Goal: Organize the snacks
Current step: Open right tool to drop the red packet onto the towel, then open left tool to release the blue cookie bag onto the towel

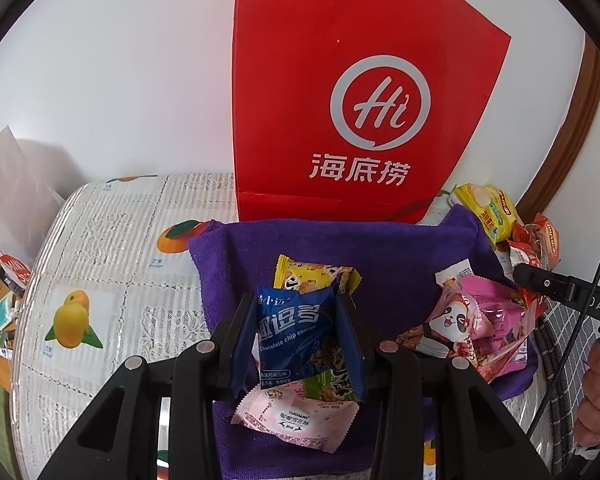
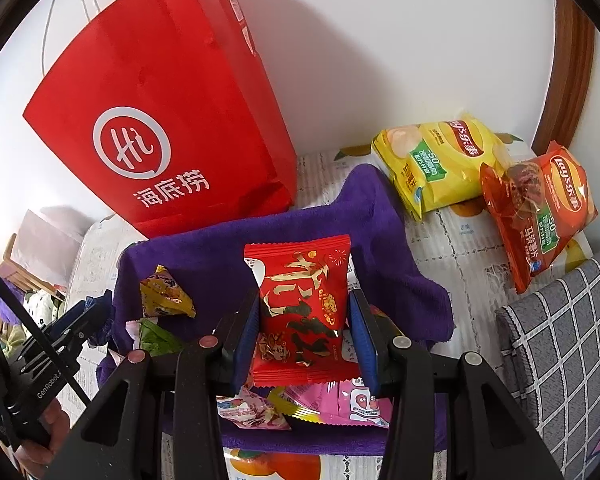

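My left gripper (image 1: 296,320) is shut on a blue cookie packet (image 1: 292,332) and holds it above the purple cloth (image 1: 392,256). Under it lie a yellow packet (image 1: 316,276), a pale pink packet (image 1: 300,420) and a green one. My right gripper (image 2: 304,320) is shut on a red snack packet (image 2: 300,312) above the same cloth (image 2: 220,248). Pink packets (image 2: 340,404) lie below it, and a pink panda pile (image 1: 472,328) shows in the left wrist view. A red paper bag (image 1: 340,92) stands upright behind the cloth, also seen from the right wrist (image 2: 160,120).
A yellow chip bag (image 2: 440,164) and an orange-red chip bag (image 2: 540,212) lie at the back right by the wall. A grey checked cushion (image 2: 560,344) is at the right. The tablecloth (image 1: 100,264) has fruit prints. The table edge drops off at the left.
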The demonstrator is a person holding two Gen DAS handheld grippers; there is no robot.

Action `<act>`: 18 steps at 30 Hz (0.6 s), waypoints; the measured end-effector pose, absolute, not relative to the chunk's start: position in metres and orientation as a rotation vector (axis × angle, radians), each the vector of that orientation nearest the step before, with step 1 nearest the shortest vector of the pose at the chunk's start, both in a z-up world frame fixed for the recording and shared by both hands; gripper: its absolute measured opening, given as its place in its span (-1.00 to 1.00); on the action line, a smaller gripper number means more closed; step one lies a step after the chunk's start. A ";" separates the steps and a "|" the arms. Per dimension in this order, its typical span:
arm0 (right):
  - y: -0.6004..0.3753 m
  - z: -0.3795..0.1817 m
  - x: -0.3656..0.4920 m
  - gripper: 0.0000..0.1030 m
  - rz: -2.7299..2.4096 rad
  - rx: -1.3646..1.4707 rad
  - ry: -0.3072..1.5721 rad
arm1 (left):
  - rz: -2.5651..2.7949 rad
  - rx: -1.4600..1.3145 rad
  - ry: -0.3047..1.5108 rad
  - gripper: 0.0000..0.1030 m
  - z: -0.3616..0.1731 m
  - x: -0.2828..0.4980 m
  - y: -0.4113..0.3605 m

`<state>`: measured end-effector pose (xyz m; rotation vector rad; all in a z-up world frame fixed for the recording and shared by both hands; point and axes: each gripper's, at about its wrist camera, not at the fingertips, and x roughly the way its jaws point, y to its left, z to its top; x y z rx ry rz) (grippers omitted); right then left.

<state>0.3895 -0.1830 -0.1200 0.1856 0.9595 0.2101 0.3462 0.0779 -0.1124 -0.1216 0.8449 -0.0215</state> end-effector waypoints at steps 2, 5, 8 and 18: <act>-0.184 -0.122 0.391 -0.15 0.206 0.189 0.968 | -0.024 -0.123 0.847 -0.27 -0.113 0.347 0.077; -0.184 -0.125 0.393 -0.15 0.214 0.197 0.984 | -0.037 -0.128 0.851 -0.27 -0.114 0.347 0.075; -0.184 -0.126 0.394 -0.11 0.220 0.203 0.991 | -0.051 -0.129 0.852 -0.27 -0.114 0.347 0.072; -0.187 -0.116 0.390 -0.04 0.218 0.205 0.960 | -0.078 -0.147 0.830 -0.27 -0.118 0.348 0.066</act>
